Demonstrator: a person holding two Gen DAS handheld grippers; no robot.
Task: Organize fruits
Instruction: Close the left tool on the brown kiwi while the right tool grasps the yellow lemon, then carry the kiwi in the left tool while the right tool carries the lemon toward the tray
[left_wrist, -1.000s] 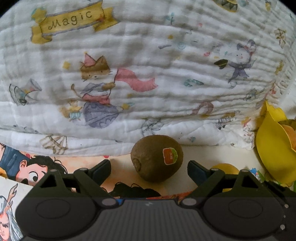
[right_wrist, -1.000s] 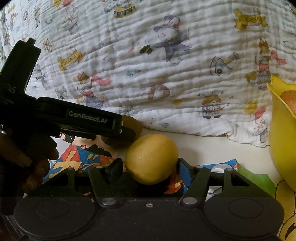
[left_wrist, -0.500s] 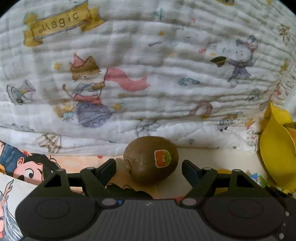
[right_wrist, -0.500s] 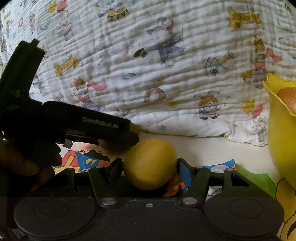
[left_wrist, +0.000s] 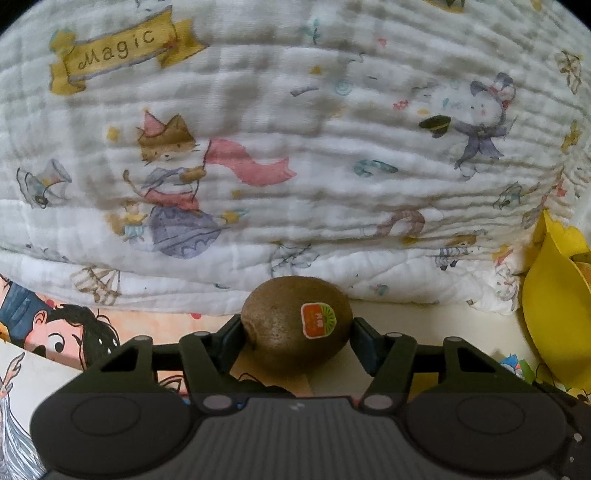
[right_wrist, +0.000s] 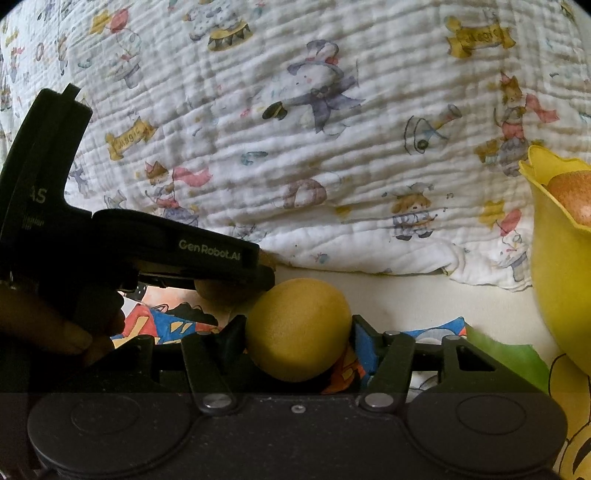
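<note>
With both fruits pinched at once, the risk lies in the lift. The left gripper (left_wrist: 297, 328) has its jaws closed against the kiwi (left_wrist: 295, 326), which looks to sit low on the cartoon-printed surface (left_wrist: 66, 332) by the quilted blanket (left_wrist: 295, 147); the right gripper (right_wrist: 297, 332) has its jaws closed on the yellow lemon (right_wrist: 298, 328) just beside it. Each round fruit is caught only at its sides, so a sideways jerk could roll one free. The two grippers are close together and might knock as they swing right toward the yellow bowl (right_wrist: 554, 266), which already holds fruit.
</note>
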